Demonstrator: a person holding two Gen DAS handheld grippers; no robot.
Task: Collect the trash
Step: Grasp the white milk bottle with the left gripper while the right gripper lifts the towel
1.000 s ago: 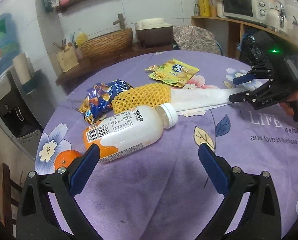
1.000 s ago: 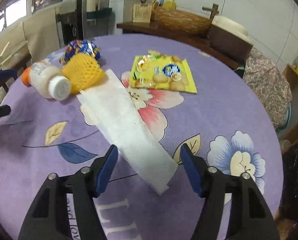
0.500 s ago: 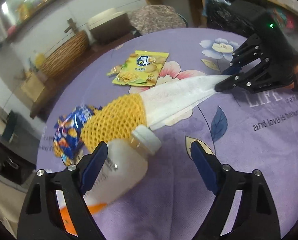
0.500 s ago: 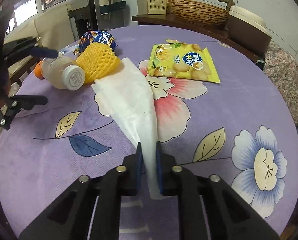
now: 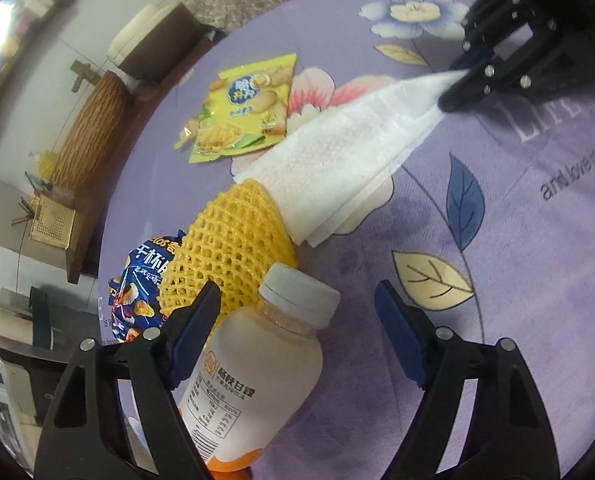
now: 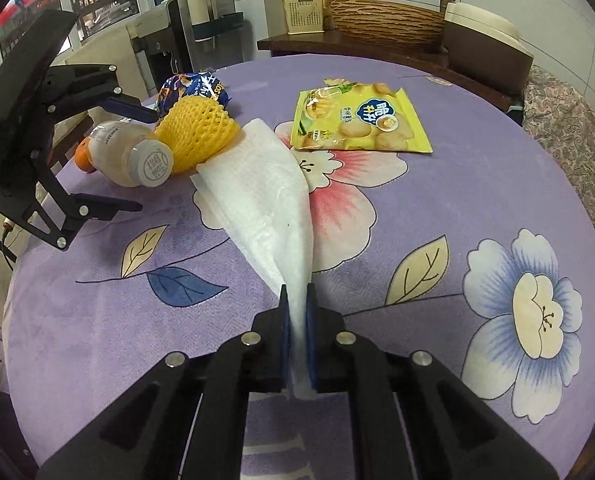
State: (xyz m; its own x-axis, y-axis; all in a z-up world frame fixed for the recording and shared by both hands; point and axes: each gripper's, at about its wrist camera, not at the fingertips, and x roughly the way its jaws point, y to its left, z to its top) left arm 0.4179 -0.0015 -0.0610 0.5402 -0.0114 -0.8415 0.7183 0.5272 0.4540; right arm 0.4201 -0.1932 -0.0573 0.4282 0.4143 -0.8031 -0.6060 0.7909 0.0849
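The white paper towel [image 6: 265, 200] runs from the frame's centre down to the bottom middle, where the right gripper [image 6: 296, 320] is clenched on its near end. Its far end touches a yellow foam fruit net [image 6: 195, 136]. The left gripper [image 5: 297, 320], jaws spread wide, straddles the capped drink bottle [image 5: 257, 380] at lower left. A yellow chip bag [image 6: 361, 120] lies beyond on the purple tablecloth [image 6: 457, 200].

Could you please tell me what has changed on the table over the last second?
The right gripper shut on the near end of the white paper towel and lifted it. The left gripper, open, moved in to straddle the bottle. The yellow foam net and both snack bags stayed put.
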